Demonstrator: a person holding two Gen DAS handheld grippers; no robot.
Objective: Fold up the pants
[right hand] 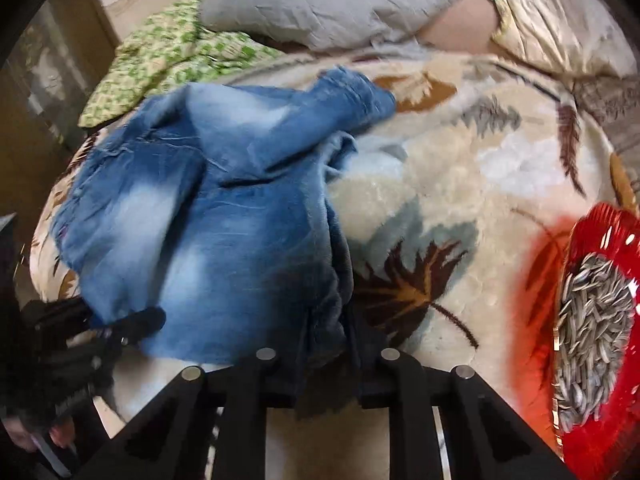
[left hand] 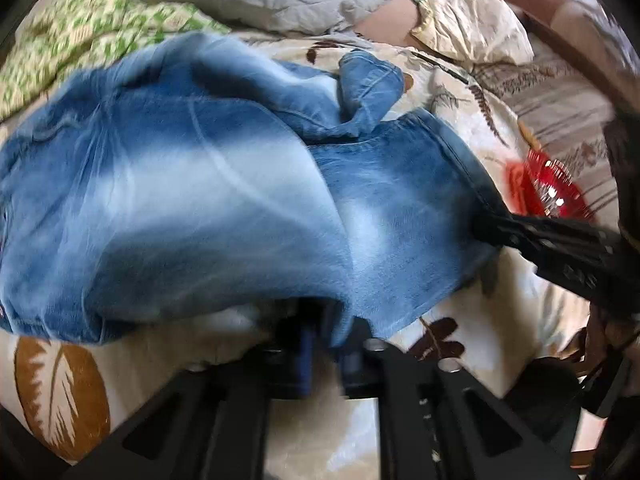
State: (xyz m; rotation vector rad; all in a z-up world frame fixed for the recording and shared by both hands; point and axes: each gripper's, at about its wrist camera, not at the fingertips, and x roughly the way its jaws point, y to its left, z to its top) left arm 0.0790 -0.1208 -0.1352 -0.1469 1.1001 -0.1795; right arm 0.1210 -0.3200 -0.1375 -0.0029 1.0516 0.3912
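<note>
Blue washed-denim pants (left hand: pixel 192 184) are lying in a loose heap on the leaf-print blanket (left hand: pixel 472 304) covering the bed, bunched toward the blanket's left side w/ one leg end (left hand: pixel 370 80) curling up toward the pillows.

Left gripper (left hand: pixel 320 336) is gripping a fold of the denim: fabric is hanging down btwn its black fingers at the near edge of the blanket, clenched on it. Pic is motion-blurred so exact contact is a bit soft.

Right gripper (right hand: pixel 324 364) is also clamping denim; a dark bunched edge of the pants (right hand: pixel 224 240) is running straight down into the gap btwn its fingers. In the left wrist view the right gripper (left hand: pixel 486 228) is biting the right-hand edge of the cloth; in the right wrist view the left gripper (right hand: pixel 140 320) is pinching the near-left edge.

Red tray (right hand: pixel 600 320) w/ sunflower seeds (right hand: pixel 592 320) is sitting at the blanket's right edge, well apart from the pants. Grey pillow (right hand: pixel 332 0) and cream pillow (right hand: pixel 560 32) are lying along the far edge; green-patterned cloth (right hand: pixel 168 52) is sitting at the far-left corner, just beside the jeans.
</note>
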